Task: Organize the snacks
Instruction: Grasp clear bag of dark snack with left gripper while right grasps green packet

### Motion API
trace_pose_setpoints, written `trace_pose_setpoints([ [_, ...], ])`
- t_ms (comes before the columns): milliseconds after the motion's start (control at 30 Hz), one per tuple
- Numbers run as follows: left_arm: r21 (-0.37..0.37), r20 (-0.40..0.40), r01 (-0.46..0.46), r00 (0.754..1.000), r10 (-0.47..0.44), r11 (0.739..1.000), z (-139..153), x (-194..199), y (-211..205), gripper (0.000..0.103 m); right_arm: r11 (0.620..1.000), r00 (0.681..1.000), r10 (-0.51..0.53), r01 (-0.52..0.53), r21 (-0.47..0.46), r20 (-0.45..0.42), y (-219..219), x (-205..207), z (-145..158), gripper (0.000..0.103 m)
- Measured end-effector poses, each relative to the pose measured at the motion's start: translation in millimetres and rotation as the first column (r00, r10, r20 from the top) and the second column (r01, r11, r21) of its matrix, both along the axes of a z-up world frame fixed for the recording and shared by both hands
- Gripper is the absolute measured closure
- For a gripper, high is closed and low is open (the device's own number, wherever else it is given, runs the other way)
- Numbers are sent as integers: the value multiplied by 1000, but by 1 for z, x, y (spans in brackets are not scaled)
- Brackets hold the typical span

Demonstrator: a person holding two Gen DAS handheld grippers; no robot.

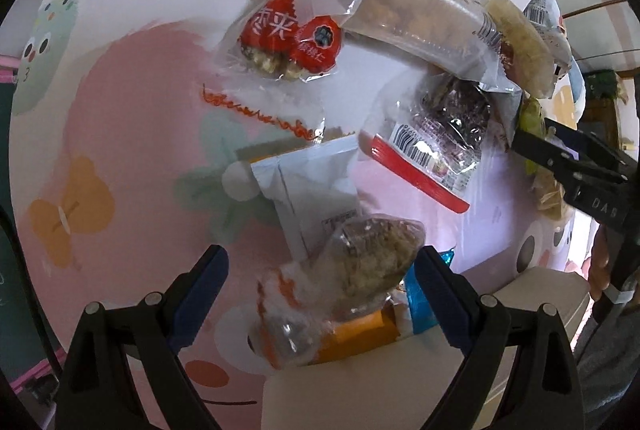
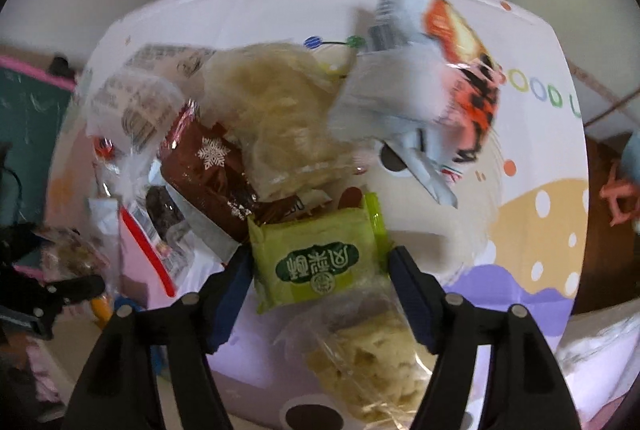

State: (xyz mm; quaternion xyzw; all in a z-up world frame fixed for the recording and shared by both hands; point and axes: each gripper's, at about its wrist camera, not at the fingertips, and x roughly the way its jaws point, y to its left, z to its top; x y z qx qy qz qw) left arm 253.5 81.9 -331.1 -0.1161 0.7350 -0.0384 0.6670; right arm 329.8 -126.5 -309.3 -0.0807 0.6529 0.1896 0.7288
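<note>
In the left wrist view my left gripper [image 1: 320, 262] is open around a clear packet of brown grain snack [image 1: 360, 262] that lies over a white box [image 1: 360, 382]. In the right wrist view my right gripper [image 2: 320, 266] stands on both sides of a green pastry packet [image 2: 320, 262], its pads [image 2: 236, 282] touching or nearly touching the edges. A clear packet of pale crackers [image 2: 360, 354] lies under it. The right gripper also shows in the left wrist view [image 1: 560, 154] at the right edge.
Snack packets lie in a pile on the round patterned table [image 1: 120, 110]: two red packets [image 1: 288, 34], a long clear packet [image 1: 420, 10], a barcode packet [image 1: 440, 146], a brown snowflake packet [image 2: 212, 170], a pale noodle-like packet [image 2: 280, 118], a white and orange bag [image 2: 440, 78].
</note>
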Motion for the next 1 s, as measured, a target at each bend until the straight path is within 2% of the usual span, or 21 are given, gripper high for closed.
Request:
trace_pose_setpoints([
  [233,39,-26,13,1000,-12,999,-10,8,-14,12,984,994,110,-107,-144,13,41,-3,-8,32],
  [400,48,-16,27,1000,-27,998,-6,16,-21,29,983,995,101,-104,-152,-28,54,8,-13,32],
  [533,53,-6,21,1000,-20,998,3,20,-22,28,982,993,108,-113,-153,-37,63,16,-14,32],
  [600,59,8,17,1000,-18,998,8,22,-22,24,982,993,109,-113,-151,-34,57,16,-12,32],
  [733,74,47,12,999,-15,997,18,29,-25,21,982,991,134,-134,-133,-7,47,14,-8,38],
  [967,-5,43,-68,997,68,998,20,46,-20,17,986,987,156,-154,-61,29,30,-7,0,46],
  [1000,3,42,-76,996,75,997,18,50,-16,16,988,988,151,-150,-45,29,27,-9,1,46],
])
